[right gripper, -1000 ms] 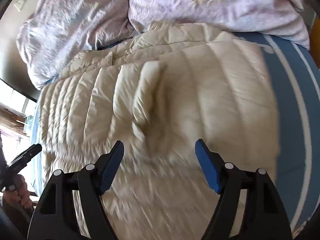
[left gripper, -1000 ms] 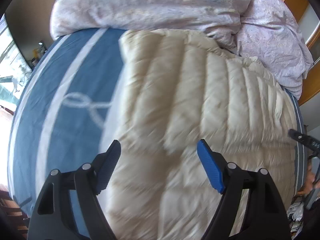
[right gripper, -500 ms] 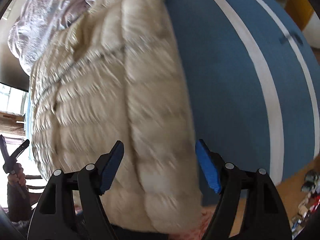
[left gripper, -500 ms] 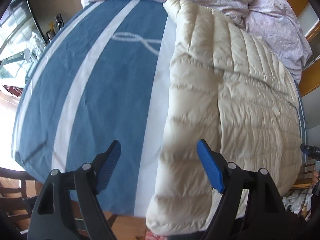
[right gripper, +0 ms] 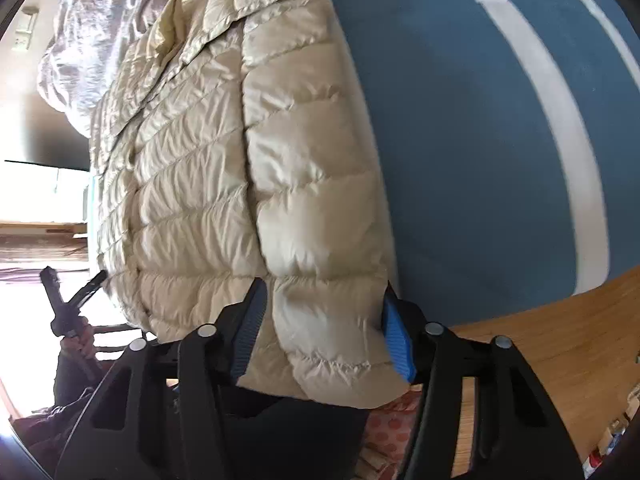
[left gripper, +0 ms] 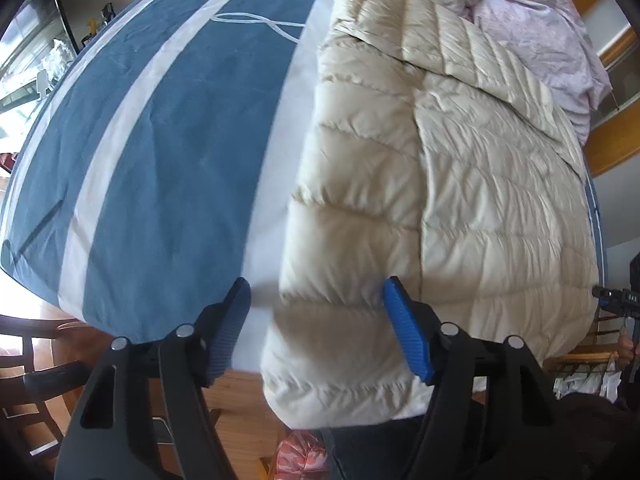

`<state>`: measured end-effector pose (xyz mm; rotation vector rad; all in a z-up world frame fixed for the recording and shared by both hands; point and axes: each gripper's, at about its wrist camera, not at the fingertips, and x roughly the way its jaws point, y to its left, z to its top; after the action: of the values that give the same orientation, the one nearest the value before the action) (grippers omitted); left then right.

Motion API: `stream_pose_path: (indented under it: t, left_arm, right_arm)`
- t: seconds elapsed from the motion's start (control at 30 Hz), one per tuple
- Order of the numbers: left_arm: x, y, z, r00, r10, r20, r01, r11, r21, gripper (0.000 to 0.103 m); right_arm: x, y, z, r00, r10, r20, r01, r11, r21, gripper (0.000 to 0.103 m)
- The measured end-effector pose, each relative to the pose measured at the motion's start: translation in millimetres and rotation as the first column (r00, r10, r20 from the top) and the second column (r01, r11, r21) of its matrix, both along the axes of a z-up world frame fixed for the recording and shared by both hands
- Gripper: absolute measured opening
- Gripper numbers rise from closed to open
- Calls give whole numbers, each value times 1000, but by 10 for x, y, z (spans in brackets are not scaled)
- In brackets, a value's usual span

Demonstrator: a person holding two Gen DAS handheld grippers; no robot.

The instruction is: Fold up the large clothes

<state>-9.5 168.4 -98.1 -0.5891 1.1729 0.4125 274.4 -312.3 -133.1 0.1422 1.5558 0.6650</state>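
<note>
- In the left wrist view, a wooden chair (left gripper: 28, 364) is seen at the far left, beside the bed's near edge.
- A blue bedspread (left gripper: 168, 152) with white stripes is spread across the bed, filling the left and middle of that view.
- The left hand-held gripper (left gripper: 318, 330) is pointed steeply down over the bed's near edge; its jaws are closing, with the outer edge of the cream quilted jacket (left gripper: 460, 208) between them. The right pad is laid against the fabric, while the left pad stands apart from it, over the white stripe, so nothing is clamped yet.
- The jacket is laid flat on the right part of the bed, its hem hanging over the near edge, with one panel folded over the body.
- A pale lilac duvet (left gripper: 532, 28) is bunched at the far end of the bed, touching the jacket's far end.
- In the right wrist view, a hand (right gripper: 78, 338) holding the other tool is seen at the left edge.
- The right hand-held gripper (right gripper: 322, 328) is closing around the jacket's (right gripper: 256, 168) folded side panel near the hem, which is pressed between both pads.
- Wooden floor (right gripper: 560, 340) is shown at the right.
</note>
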Motion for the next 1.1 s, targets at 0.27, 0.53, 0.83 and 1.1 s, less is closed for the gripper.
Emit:
stream_pose_path:
  t: [0.27, 0.53, 0.83, 1.1]
  left_arm:
    - [-119, -275, 8, 999, -42, 10, 42, 999, -13, 63]
    - [-147, -317, 7, 1000, -20, 12, 21, 999, -37, 35]
    - [-6, -379, 198, 1000, -29, 12, 29, 999, 20, 7]
    - [228, -318, 573, 998, -22, 65, 14, 991, 129, 7]
  right_arm:
    - [-3, -116, -54, 998, 12, -69, -7, 997, 77, 53]
    - [4, -101, -84, 997, 33, -72, -27, 996, 83, 26]
    - [81, -3, 178, 997, 61, 52, -66, 993, 102, 12]
    - [219, 155, 473, 976, 83, 199, -99, 993, 70, 12]
